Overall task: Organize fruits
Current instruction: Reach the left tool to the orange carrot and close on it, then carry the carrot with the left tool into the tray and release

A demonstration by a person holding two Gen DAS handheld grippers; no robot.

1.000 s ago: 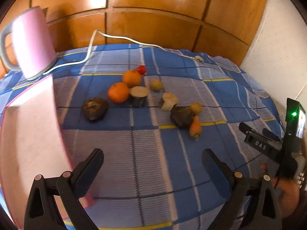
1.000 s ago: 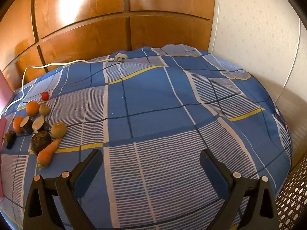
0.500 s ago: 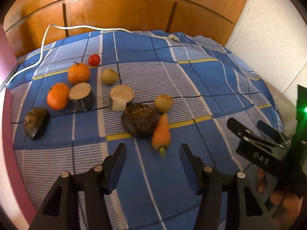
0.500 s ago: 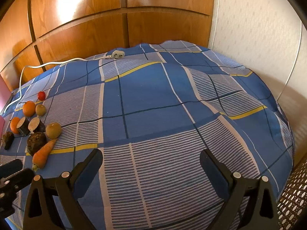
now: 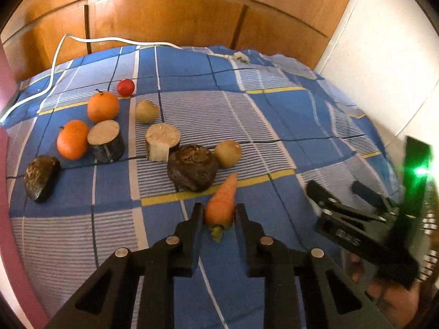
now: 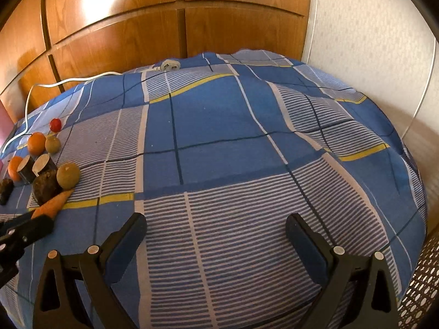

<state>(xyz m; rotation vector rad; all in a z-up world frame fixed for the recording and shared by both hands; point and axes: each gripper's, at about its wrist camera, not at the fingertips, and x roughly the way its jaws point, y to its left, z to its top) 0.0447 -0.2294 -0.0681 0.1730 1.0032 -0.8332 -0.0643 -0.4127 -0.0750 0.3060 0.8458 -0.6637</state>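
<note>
Left hand-held gripper [image 5: 218, 215] is clamped on the carrot [image 5: 222, 203] at its thick stem end, near the bed [image 6: 247, 142] cover's front edge. That tapered body could slip forward or pivot when lifted. A second ago these jaws stood wide, farther back. Right hand-held gripper [image 6: 215, 231] hangs wide, empty.

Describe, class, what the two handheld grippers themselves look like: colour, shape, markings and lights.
Both are matt black plastic. The left gripper and right gripper each have two flat, paddle-like fingers on angular arms with triangular cut-outs and round silver rivets. Seen from the left wrist view, the right gripper bears faint embossed lettering, too blurred to read, and a black upright block with a glowing green light. No sleeves show.
</note>
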